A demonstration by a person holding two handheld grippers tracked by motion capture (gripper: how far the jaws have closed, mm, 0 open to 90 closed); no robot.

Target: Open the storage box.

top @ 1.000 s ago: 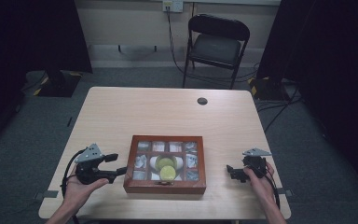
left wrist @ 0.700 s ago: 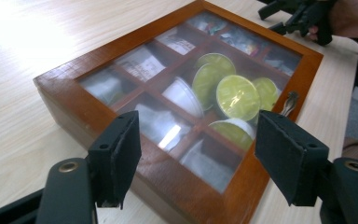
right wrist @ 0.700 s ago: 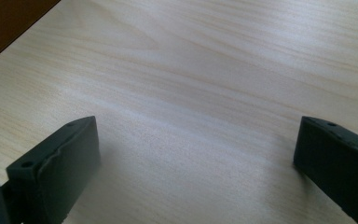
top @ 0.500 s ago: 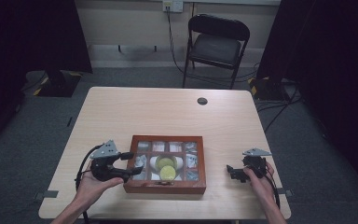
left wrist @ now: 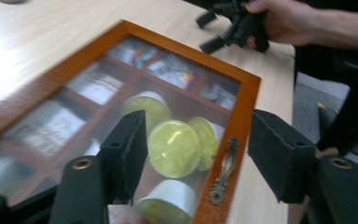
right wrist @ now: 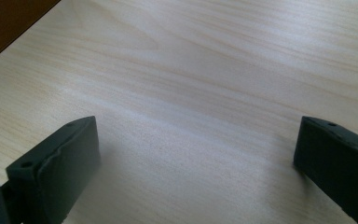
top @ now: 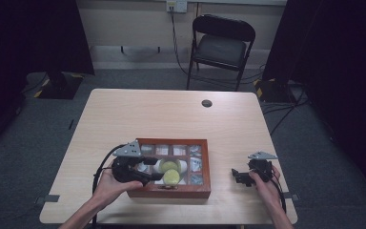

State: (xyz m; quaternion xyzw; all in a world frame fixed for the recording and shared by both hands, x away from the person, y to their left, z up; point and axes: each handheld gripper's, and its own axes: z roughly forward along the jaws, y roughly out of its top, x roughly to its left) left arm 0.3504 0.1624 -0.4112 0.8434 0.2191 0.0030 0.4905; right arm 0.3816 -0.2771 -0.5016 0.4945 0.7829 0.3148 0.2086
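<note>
Presently the left gripper [left wrist: 193, 154], jaws parted and just closing on nothing, hovers over the wooden box [top: 171, 189] at lower centre; the right gripper [right wrist: 196, 158], lower right, gapes over bare table [right wrist: 205, 70].

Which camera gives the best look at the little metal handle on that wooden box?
The left gripper view: the metal handle sits close up on the wooden box frame, ornate shape clear. The high view shows it as a tiny speck; the right gripper view catches just a box corner.

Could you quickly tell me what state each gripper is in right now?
Left gripper: open, jaws just closing, above the wooden box's glass lid, holding nothing.
Right gripper: open, empty, over the table.
</note>
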